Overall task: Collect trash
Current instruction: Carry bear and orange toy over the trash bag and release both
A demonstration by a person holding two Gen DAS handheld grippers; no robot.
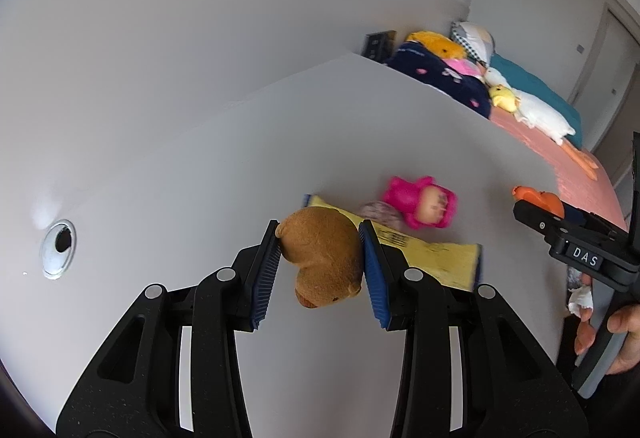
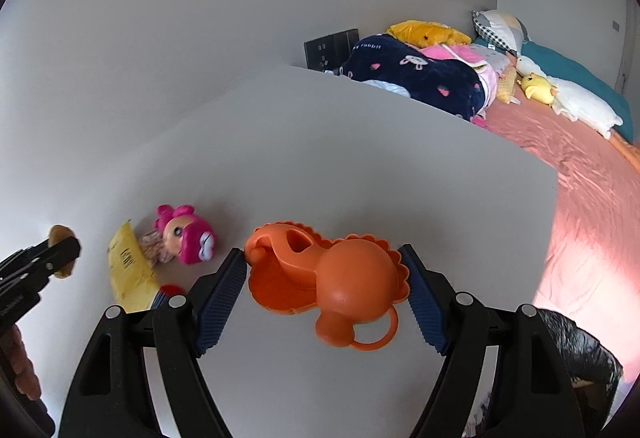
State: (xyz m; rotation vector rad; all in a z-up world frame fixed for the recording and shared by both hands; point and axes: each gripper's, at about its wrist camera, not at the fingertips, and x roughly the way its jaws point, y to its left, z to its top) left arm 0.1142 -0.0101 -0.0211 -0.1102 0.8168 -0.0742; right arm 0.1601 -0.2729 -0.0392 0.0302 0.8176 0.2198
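Note:
My left gripper is shut on a brown plush toy, held above the white table; the same toy shows at the left edge of the right wrist view. My right gripper is shut on an orange plastic toy with a ring handle, lifted off the table; its orange tip shows at the right of the left wrist view. On the table lie a yellow packet and a pink doll. A crumpled white tissue sits by a hand.
A round cable hole is set in the table at the left. Beyond the table's right edge stands a bed with a pink sheet, a dark blue blanket, pillows and plush toys. A black bag sits low at the right.

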